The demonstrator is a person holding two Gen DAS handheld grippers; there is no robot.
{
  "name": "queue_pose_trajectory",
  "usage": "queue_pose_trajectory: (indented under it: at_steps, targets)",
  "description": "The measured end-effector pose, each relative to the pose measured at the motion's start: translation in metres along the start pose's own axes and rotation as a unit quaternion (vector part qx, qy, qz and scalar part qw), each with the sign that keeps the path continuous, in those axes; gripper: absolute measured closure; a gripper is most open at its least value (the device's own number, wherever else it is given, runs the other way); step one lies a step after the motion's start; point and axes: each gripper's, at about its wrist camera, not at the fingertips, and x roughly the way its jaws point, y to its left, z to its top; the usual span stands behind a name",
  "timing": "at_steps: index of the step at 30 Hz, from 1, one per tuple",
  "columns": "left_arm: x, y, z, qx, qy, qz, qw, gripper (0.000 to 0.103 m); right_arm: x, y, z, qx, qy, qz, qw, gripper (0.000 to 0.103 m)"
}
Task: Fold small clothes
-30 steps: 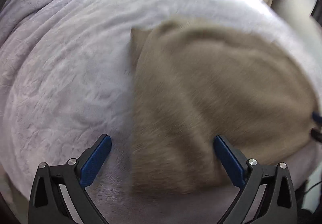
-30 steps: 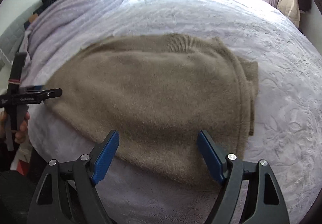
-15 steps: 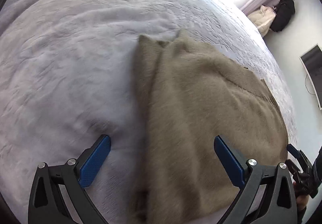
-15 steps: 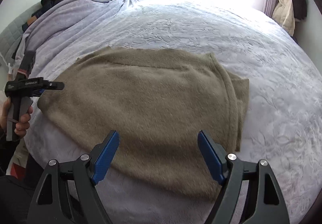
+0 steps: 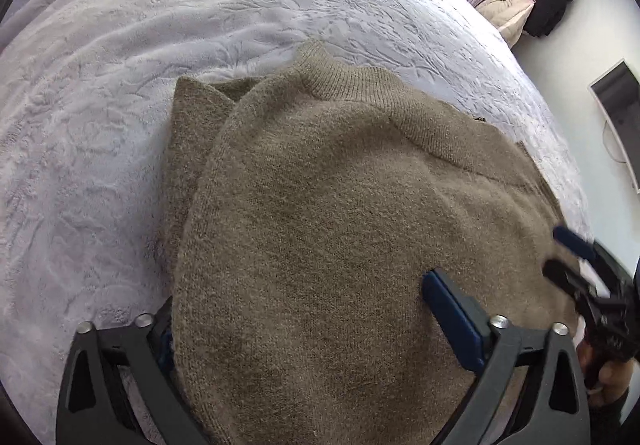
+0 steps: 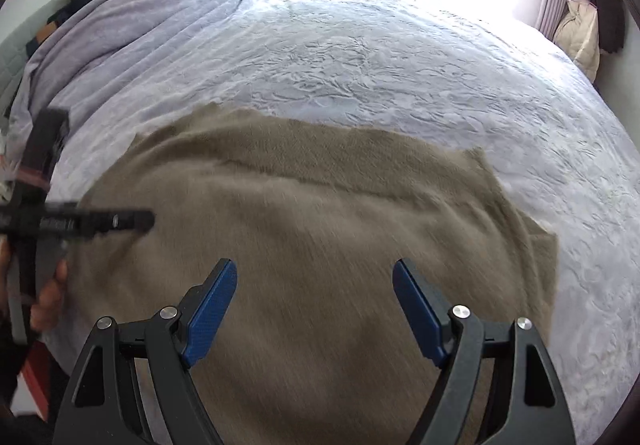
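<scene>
The olive-brown knitted sweater (image 5: 320, 229) lies flat on the bed's pale lavender textured blanket (image 5: 120, 57), one sleeve folded beneath. The left gripper (image 5: 304, 321) has its fingers spread wide, straddling the sweater's near edge. The right gripper (image 6: 314, 309) hovers above the sweater, fingers parted, holding nothing.

Black angular gripper frames, blue textured fingers (image 6: 210, 311), silver screws, bare-skinned hand (image 6: 48, 293)

Fuzzy matt knit sweater (image 5: 320, 225) lies on embossed plush bedspread (image 5: 100, 105).
</scene>
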Motion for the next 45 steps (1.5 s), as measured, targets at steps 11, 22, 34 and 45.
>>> queue_pose_trajectory:
  at_steps: [11, 22, 34, 45]
  targets:
    - [0.004, -0.007, 0.003, 0.001, 0.002, -0.013, 0.9999, 0.015, 0.082, 0.002, 0.033, -0.005, 0.056, -0.072, 0.996, 0.01]
    - [-0.01, -0.022, 0.002, 0.036, -0.01, 0.026, 0.999, 0.075, 0.049, 0.028, -0.008, -0.034, 0.039, -0.095, 0.994, 0.006]
    - [-0.04, -0.055, -0.001, 0.078, -0.033, 0.051, 0.9951, 0.081, 0.036, 0.023, -0.025, -0.046, 0.017, -0.091, 0.995, 0.004]
    - [-0.078, -0.149, 0.0, 0.139, -0.046, 0.045, 0.9882, 0.082, -0.064, -0.059, -0.039, 0.015, -0.054, -0.086, 0.995, 0.005]
